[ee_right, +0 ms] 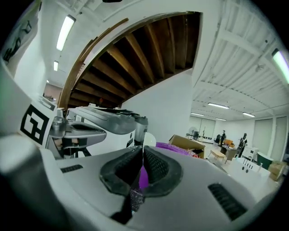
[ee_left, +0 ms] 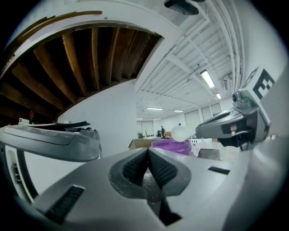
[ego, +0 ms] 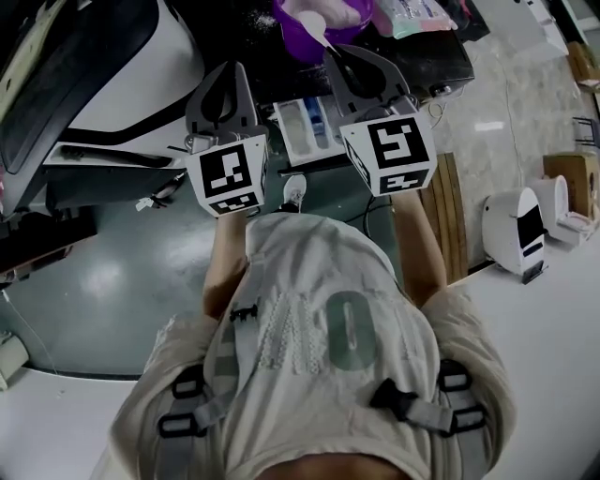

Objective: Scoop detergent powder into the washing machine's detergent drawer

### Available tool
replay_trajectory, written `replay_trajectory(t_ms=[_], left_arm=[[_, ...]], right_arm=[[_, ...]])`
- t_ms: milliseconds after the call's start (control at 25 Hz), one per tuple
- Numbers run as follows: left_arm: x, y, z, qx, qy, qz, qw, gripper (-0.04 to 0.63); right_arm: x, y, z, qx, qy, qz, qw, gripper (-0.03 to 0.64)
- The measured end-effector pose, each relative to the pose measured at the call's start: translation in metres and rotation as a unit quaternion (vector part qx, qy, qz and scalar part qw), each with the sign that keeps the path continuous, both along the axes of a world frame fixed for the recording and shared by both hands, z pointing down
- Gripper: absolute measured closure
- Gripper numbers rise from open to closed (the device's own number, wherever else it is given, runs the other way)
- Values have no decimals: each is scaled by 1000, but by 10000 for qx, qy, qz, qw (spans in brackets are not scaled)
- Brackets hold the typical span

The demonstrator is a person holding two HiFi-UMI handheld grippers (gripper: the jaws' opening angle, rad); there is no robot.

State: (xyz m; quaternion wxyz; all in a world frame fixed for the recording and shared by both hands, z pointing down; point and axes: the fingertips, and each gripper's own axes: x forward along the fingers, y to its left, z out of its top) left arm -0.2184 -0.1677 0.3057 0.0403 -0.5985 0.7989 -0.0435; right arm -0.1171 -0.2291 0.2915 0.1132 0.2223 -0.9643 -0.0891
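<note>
In the head view my right gripper [ego: 336,56] is shut on the thin handle of a white scoop [ego: 310,22]. The scoop's bowl sits over the open purple detergent tub [ego: 302,39] on the dark top. Below it the washing machine's detergent drawer [ego: 302,129] stands pulled out, white with a blue compartment. My left gripper [ego: 228,69] is shut on nothing, left of the drawer. The right gripper view shows the right gripper [ee_right: 142,155] pinching the handle, with the scoop [ee_right: 149,139] and the tub [ee_right: 176,149] beyond. From the left gripper [ee_left: 148,153], the tub [ee_left: 174,146] and the scoop [ee_left: 179,133] show ahead.
The washing machine [ego: 112,89], white with a dark door, fills the upper left. A pale packet [ego: 418,15] lies right of the tub. A wooden slatted panel [ego: 450,217] and a white device [ego: 517,231] stand at the right. The person's torso covers the lower half.
</note>
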Motion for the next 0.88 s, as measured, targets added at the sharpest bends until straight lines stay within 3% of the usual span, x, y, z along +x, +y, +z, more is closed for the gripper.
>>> replay_trajectory(t_ms=[400, 880], left_arm=[[11, -14, -28, 137, -142, 363, 9991, 575], [20, -28, -36, 190, -193, 595, 9979, 575]], right_arm=[[51, -26, -15, -163, -782, 1177, 9898, 604], [57, -25, 3, -309, -770, 1295, 9881, 604]])
